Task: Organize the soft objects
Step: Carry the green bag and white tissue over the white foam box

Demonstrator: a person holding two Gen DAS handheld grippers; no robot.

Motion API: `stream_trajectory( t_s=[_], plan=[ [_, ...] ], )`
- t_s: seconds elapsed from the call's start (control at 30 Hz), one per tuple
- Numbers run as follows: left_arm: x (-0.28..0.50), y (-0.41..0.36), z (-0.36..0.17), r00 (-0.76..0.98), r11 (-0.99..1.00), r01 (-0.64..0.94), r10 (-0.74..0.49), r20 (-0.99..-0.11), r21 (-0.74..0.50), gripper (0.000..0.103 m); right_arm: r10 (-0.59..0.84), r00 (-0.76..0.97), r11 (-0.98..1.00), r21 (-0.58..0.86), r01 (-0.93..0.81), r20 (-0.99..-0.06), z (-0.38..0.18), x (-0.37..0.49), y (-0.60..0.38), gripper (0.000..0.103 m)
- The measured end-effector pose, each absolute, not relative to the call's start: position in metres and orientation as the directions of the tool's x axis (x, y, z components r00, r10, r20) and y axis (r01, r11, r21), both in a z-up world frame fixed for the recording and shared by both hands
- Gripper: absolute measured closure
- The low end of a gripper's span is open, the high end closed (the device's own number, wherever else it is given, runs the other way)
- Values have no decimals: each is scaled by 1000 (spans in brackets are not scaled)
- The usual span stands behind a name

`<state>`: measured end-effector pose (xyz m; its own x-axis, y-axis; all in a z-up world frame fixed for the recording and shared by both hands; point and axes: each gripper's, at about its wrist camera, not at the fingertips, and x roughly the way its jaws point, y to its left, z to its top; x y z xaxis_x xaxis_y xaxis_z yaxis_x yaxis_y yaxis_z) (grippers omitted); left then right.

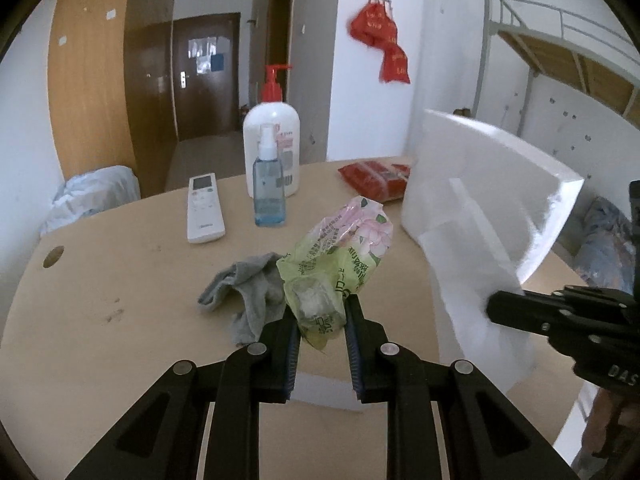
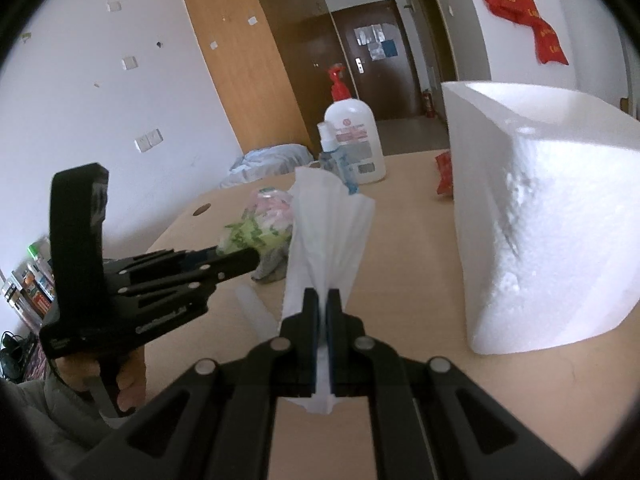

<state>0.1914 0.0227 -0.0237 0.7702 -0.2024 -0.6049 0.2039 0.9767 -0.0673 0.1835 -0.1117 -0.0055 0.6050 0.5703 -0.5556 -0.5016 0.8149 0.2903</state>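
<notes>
Between the black ribbed fingers of the left gripper [image 1: 320, 320] a crinkled green plastic pack [image 1: 340, 256] with pink flowers is being pinched at its near end; something white, maybe tissue, is showing through the film. Its far end is reaching out above the pale wooden table [image 1: 120, 300]. Just left of it a soft grey sock [image 1: 248, 292] is lying crumpled on the wood. The right gripper [image 2: 323, 300] is pressing its fingers together on a thin white tissue [image 2: 328, 228], which is fanning upward in folds. Beside it a blocky white foam box [image 2: 540, 208] with grainy walls is standing. Farther back are standing a flat white remote [image 1: 204, 208], a clear blue spray bottle [image 1: 269, 184], a round white pump bottle [image 1: 272, 140] and a red packet [image 1: 376, 176].
</notes>
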Motion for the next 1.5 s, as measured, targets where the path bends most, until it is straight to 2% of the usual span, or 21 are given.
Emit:
stream_trajectory(
  t_s=[0.47,0.8,1.1,1.5],
  plan=[
    [115,24,7,862,987,155,-155,-482,-39,81,578,644,811,262,-523,-502,16,136,-108,97],
    [54,8,19,886,982,189,-179,-428,-19,81,577,677,813,240,-531,-456,25,95,-111,97],
    [34,0,26,903,981,195,-180,-389,-2,81,549,720,834,228,-502,-425,31,72,-123,97],
    [33,-43,32,891,953,303,-281,-358,6,81,428,814,904,195,-381,-393,38,47,-166,97]
  ],
)
